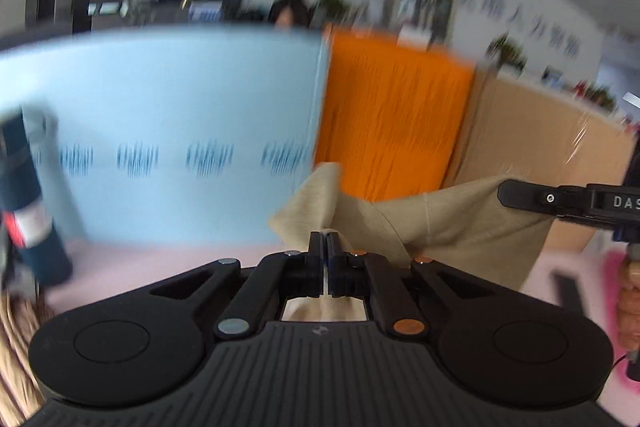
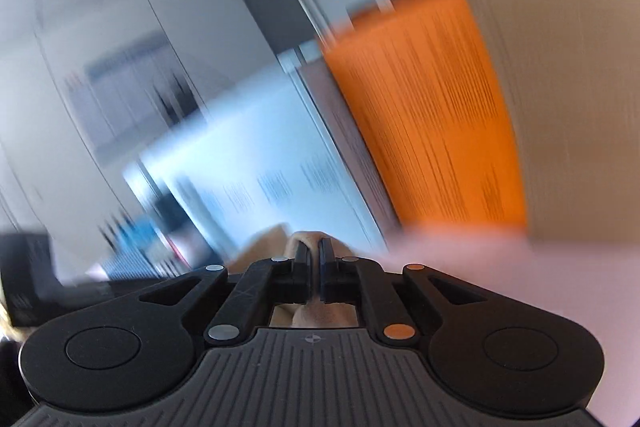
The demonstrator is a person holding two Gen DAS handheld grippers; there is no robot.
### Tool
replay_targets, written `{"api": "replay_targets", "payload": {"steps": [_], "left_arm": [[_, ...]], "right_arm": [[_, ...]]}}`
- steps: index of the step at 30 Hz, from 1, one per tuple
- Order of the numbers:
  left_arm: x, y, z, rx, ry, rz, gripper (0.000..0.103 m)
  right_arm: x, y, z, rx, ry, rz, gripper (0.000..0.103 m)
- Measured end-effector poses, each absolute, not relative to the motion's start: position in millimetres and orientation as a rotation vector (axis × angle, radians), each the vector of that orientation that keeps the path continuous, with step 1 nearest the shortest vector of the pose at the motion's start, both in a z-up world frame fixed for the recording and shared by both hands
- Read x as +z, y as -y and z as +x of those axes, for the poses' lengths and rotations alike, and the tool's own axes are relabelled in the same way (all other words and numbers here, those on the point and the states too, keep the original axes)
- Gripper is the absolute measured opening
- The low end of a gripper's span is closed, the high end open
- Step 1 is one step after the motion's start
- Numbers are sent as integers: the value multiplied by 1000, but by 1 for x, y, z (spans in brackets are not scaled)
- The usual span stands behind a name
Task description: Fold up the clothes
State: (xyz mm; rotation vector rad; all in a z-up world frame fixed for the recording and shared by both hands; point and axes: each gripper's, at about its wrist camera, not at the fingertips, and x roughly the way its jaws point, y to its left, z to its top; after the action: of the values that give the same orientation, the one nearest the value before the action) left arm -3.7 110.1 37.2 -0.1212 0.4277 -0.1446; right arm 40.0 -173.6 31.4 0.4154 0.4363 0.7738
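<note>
A beige garment (image 1: pixel 440 223) hangs lifted off the pink table (image 1: pixel 160 259), stretched between my two grippers. My left gripper (image 1: pixel 325 239) is shut on one part of the cloth. My right gripper (image 2: pixel 314 247) is shut on another part of the beige garment (image 2: pixel 308 239); only a small bunch of cloth shows between its fingers. The right gripper also shows in the left wrist view (image 1: pixel 516 193), at the right, holding the cloth's far corner. Both views are motion-blurred.
Behind the table stand a light blue panel (image 1: pixel 168 131), an orange panel (image 1: pixel 392 115) and a brown cardboard panel (image 1: pixel 552 151). A dark cylindrical bottle (image 1: pixel 32 211) stands at the left. A pink item (image 1: pixel 616 263) lies at the right edge. An office is behind.
</note>
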Motion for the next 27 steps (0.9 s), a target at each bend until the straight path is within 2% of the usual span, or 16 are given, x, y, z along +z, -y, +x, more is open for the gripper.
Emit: {"api": "replay_targets", "payload": {"steps": [4, 6, 9, 13, 16, 18, 19, 20, 21, 22, 24, 26, 27], "left_arm": [[72, -124, -53, -255, -311, -90, 2], [59, -126, -68, -271, -373, -41, 2], [26, -126, -81, -263, -507, 43, 5], [-18, -126, -98, -250, -685, 157, 5], [-51, -126, -111, -239, -818, 243, 5], [-73, -126, -119, -231, -906, 301, 5], [-84, -126, -123, -227, -950, 330, 6], [-95, -126, -128, -223, -994, 359, 13], [-102, -125, -128, -215, -1019, 372, 25], [-98, -124, -119, -199, -993, 339, 32], [-89, -120, -99, -168, -940, 274, 61], [-85, -116, -71, -135, -897, 186, 70], [-83, -116, -59, -122, -884, 133, 70]], "right_arm": [[77, 206, -4, 839, -323, 460, 4], [81, 225, -29, 836, -334, 431, 4], [52, 252, -58, 762, -500, 382, 4], [-25, 277, -84, 547, -880, 322, 10], [-57, 287, -99, 454, -959, 331, 10], [-59, 286, -100, 452, -940, 335, 17], [-58, 282, -99, 465, -919, 335, 31], [-56, 277, -94, 483, -897, 332, 44], [-54, 271, -89, 502, -876, 329, 47], [-52, 265, -83, 522, -855, 325, 49], [-48, 255, -71, 561, -820, 312, 54], [-49, 242, -58, 595, -801, 306, 71], [-51, 235, -51, 610, -800, 300, 74]]}}
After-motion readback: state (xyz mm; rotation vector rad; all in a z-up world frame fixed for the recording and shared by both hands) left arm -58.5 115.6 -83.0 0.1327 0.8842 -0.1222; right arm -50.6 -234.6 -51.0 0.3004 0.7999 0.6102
